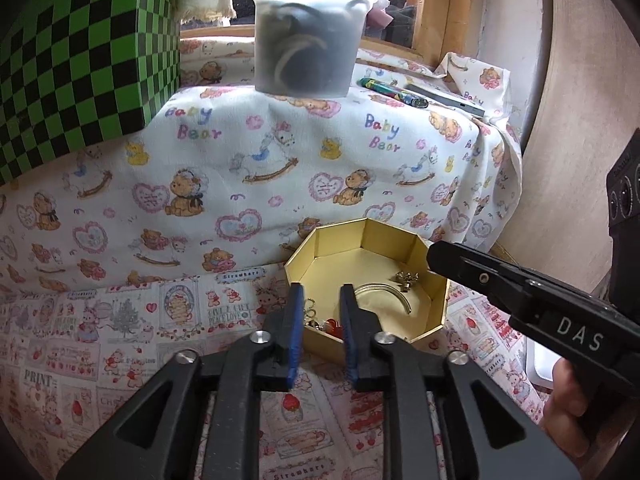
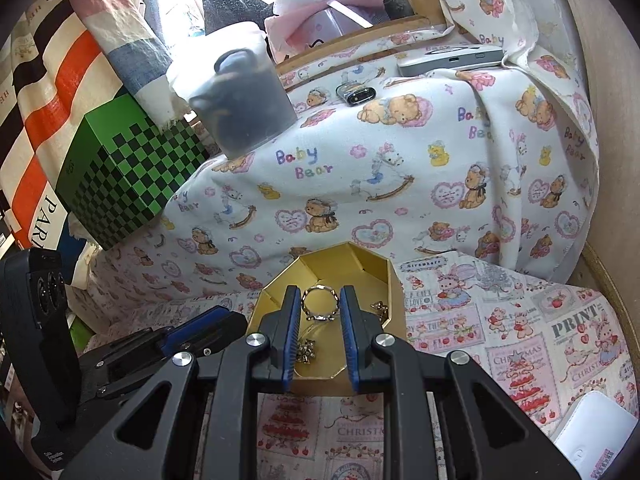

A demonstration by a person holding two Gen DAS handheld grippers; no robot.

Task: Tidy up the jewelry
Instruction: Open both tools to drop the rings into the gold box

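two grippers crowd gold box (image 2: 394,280) at cloth's (image 2: 520,320) near edge. right gripper (image 2: 320,300) jaws narrow, bracketing ring (image 2: 318,303), grip uncertain. left gripper (image 1: 322,300) jaws narrow, empty, over beads (image 1: 330,326). risk: ring slips, or grippers collide and tip box.

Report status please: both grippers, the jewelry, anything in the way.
Left gripper open, empty, over gold box. Right gripper shut on ring above box. Bangle, charms inside. Nothing blocking.

A green checkered box (image 1: 76,68) is seen upper left, a translucent tub (image 1: 310,36) top centre, a pen (image 1: 394,93) beside it
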